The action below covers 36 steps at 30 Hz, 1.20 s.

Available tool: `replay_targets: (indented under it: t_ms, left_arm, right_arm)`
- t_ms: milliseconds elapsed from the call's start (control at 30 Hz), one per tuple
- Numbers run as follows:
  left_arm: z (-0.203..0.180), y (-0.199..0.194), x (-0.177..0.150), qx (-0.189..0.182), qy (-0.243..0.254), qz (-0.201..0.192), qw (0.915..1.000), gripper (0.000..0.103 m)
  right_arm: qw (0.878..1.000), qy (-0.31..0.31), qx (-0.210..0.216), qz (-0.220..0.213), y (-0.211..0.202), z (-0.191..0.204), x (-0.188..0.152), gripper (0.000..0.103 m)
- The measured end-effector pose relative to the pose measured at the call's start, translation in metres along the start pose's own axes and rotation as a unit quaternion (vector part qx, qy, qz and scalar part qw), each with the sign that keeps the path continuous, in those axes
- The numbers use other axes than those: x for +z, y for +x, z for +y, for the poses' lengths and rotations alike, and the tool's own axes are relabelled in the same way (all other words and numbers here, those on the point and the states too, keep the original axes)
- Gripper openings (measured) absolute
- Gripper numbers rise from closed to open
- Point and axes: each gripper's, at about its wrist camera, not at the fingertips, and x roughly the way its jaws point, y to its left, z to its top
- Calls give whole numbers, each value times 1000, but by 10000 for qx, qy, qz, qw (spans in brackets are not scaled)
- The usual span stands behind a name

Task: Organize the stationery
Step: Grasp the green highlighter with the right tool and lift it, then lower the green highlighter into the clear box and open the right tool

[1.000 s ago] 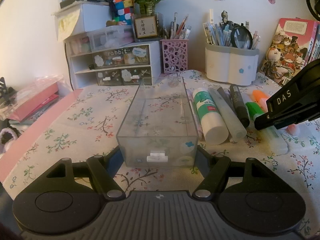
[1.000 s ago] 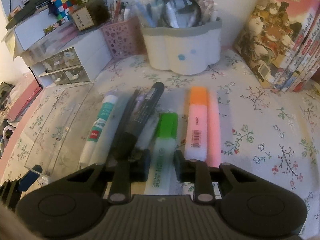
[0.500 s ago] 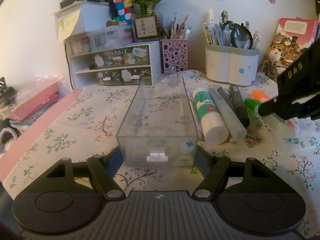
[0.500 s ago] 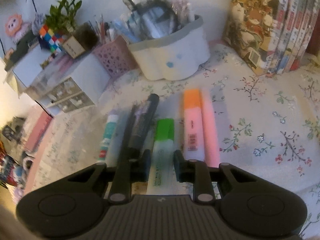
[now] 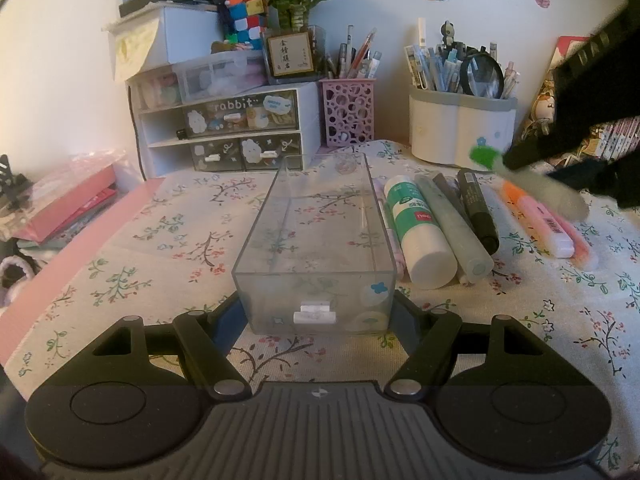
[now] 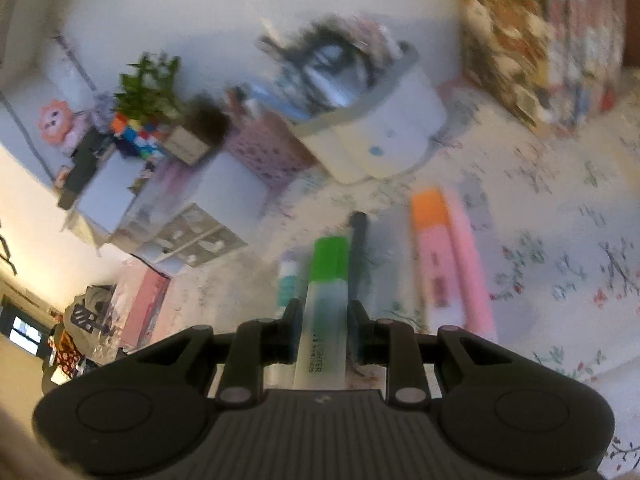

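A clear plastic drawer box [image 5: 320, 240] lies lengthwise on the flowered cloth, and my left gripper [image 5: 318, 312] is shut on its near end, one finger on each side. To its right lie a white glue stick [image 5: 416, 228], a frosted tube [image 5: 452, 224], a black marker [image 5: 478, 208] and orange and pink highlighters [image 5: 540, 220]. My right gripper [image 6: 324, 316] is shut on a green-capped highlighter [image 6: 326, 300], held in the air above the row and tilted; the green-capped highlighter [image 5: 528, 184] shows blurred at the right of the left wrist view.
At the back stand a white drawer unit [image 5: 224, 128], a pink mesh pen cup [image 5: 348, 112], a white pen holder [image 5: 460, 128] full of pens and upright books [image 6: 540, 40]. Pink folders [image 5: 68, 204] lie at the left edge.
My right gripper has lifted the green-capped highlighter off the cloth and rolled, tilting its view. The left gripper and the drawer box have stayed put.
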Motion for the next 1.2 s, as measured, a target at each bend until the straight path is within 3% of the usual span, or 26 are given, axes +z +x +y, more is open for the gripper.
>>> replay_targets:
  t_ms: [367,567,767,900,967,1200]
  left_arm:
    - [-2,-1,0,19,26,5,10000,73]
    - [-2,-1,0,28,44,2,10000,73]
    - [-1,0,1,17,40,19,10000,73]
    - [0,0,2,-14,43,32,10000,73]
    - [-1,0,1,0,65,23,10000,73]
    - [-1,0,1,-11,65,25,10000,73]
  right_arm:
    - [9967,-559,497,330,24,59,-8,21]
    - [9959,-850,69,284,42,80,-14,22]
    - [9935,-1079,117,356,54,102,-16,22]
    - [9924,-1044,4,652,70,103,-16,22]
    - [9906,-1067,140,841,72,100,-17,23]
    - [9930,-857,307,751,56,78,-13,23]
